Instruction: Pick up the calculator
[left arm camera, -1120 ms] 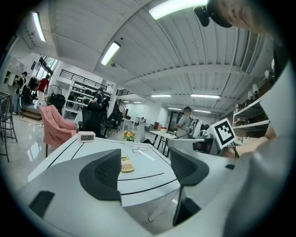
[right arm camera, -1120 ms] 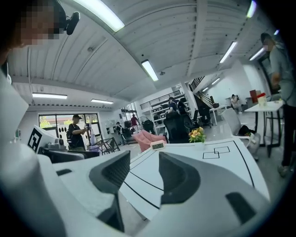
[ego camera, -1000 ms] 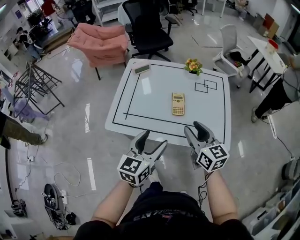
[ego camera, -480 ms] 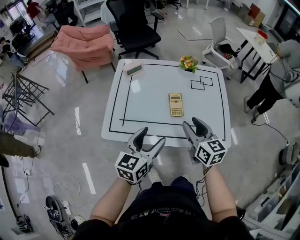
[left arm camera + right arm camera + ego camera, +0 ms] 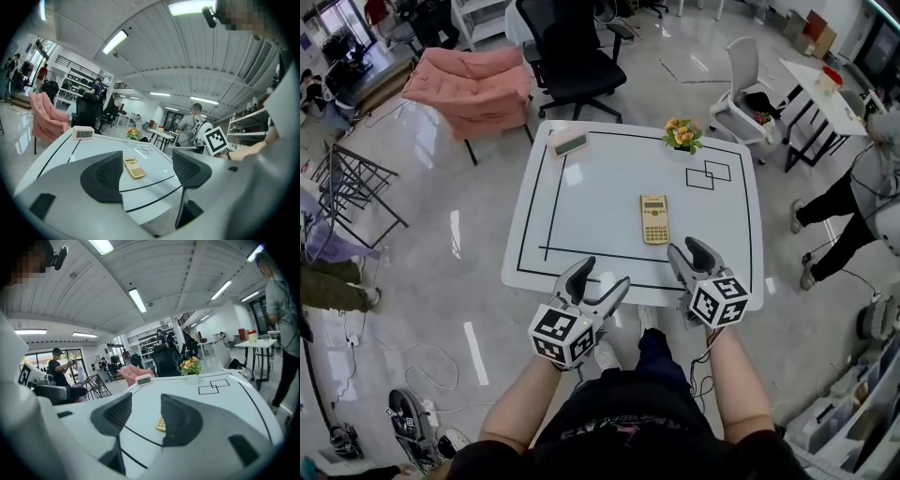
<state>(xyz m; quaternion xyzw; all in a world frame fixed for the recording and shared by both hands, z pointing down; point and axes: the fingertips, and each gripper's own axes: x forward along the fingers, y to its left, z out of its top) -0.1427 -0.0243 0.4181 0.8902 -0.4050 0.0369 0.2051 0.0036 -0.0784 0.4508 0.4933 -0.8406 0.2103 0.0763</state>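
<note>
We held both grippers over the near edge of the white table (image 5: 600,202), clear of its surface. The left gripper (image 5: 602,276) had its jaws wide apart and empty. The right gripper (image 5: 685,249) showed a narrower gap, also empty. The calculator (image 5: 654,219) lay flat inside the black outline, just beyond the right gripper, untouched.

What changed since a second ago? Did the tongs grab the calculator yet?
Not yet: nothing was grabbed or let go. The left tongs and right tongs stayed open and empty by the near edge of the table. The calculator lies untouched where it was.
</note>
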